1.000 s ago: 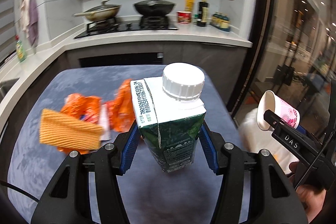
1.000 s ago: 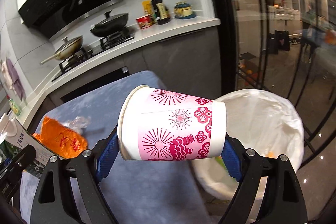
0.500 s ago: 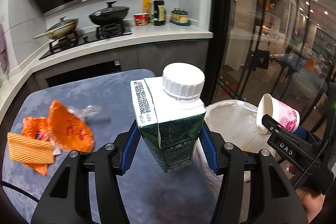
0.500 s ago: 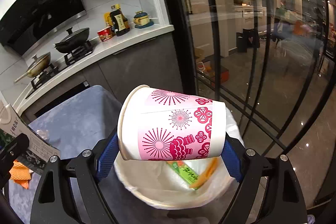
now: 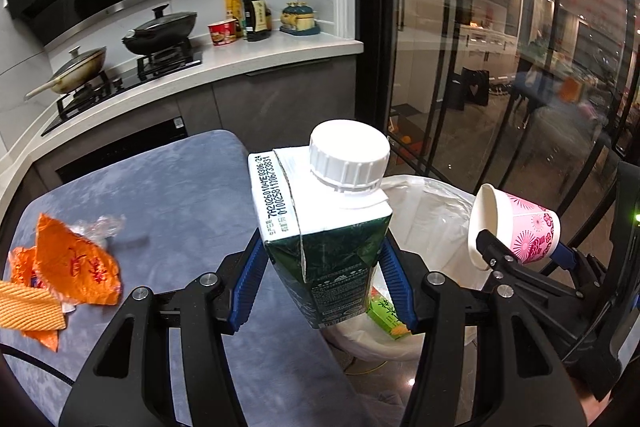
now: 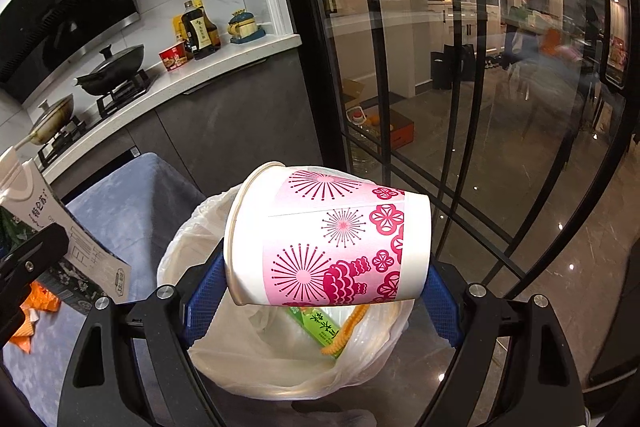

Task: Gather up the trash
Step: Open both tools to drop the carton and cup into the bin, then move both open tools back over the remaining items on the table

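The left hand-held gripper (image 5: pixel 324 281) clamps a green carton (image 5: pixel 326 227) with a white cap, upright, above the tabletop (image 5: pixel 180 195) edge. At its 3 o'clock, the right hand-held gripper (image 6: pixel 320 291) squeezes a pink-patterned paper cup (image 6: pixel 332 239) lying sideways, directly over the white-lined trash bin (image 6: pixel 280 371), which already contains a green box (image 6: pixel 320 327). Orange wrappers (image 5: pixel 76 263) lie on the tabletop at 9 o'clock of the carton.

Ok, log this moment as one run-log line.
left gripper: shut on carton | right gripper: shut on paper cup, on its side over trash bag | orange wrappers: on table
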The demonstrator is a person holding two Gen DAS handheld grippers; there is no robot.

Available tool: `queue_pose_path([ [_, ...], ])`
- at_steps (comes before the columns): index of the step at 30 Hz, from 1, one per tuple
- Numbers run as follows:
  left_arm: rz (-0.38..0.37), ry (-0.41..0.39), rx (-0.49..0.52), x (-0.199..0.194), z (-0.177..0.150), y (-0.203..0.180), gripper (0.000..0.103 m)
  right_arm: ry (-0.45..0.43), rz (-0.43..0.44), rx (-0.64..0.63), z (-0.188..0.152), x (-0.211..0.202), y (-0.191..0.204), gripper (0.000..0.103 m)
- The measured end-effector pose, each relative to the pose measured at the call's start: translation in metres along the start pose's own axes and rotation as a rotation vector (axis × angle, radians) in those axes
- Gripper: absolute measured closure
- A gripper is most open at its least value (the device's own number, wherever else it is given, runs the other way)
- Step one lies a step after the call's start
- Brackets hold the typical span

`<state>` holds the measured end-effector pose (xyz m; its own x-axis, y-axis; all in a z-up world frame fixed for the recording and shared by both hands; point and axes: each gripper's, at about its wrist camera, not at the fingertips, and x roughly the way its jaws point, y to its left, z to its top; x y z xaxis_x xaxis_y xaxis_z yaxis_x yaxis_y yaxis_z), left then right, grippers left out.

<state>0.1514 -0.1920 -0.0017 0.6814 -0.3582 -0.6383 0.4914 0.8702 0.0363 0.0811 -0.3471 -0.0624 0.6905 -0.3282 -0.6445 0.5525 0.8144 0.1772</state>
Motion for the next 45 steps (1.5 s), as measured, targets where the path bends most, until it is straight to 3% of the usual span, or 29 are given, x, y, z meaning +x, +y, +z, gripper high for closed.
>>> queue_pose_path([
  [15,-0.027,0.054,0.029,0.027,0.006,-0.02,0.049,0.023,-0.01,-0.011,-0.001,0.015,-0.003,0.02],
  [24,-0.027,0.035,0.024,0.025,0.009,-0.018,0.044,0.014,-0.011,-0.01,0.0,0.013,-0.001,0.019],
  [45,0.026,0.015,-0.063,0.004,0.006,0.029,0.044,-0.025,0.022,-0.043,0.0,-0.011,0.022,0.019],
])
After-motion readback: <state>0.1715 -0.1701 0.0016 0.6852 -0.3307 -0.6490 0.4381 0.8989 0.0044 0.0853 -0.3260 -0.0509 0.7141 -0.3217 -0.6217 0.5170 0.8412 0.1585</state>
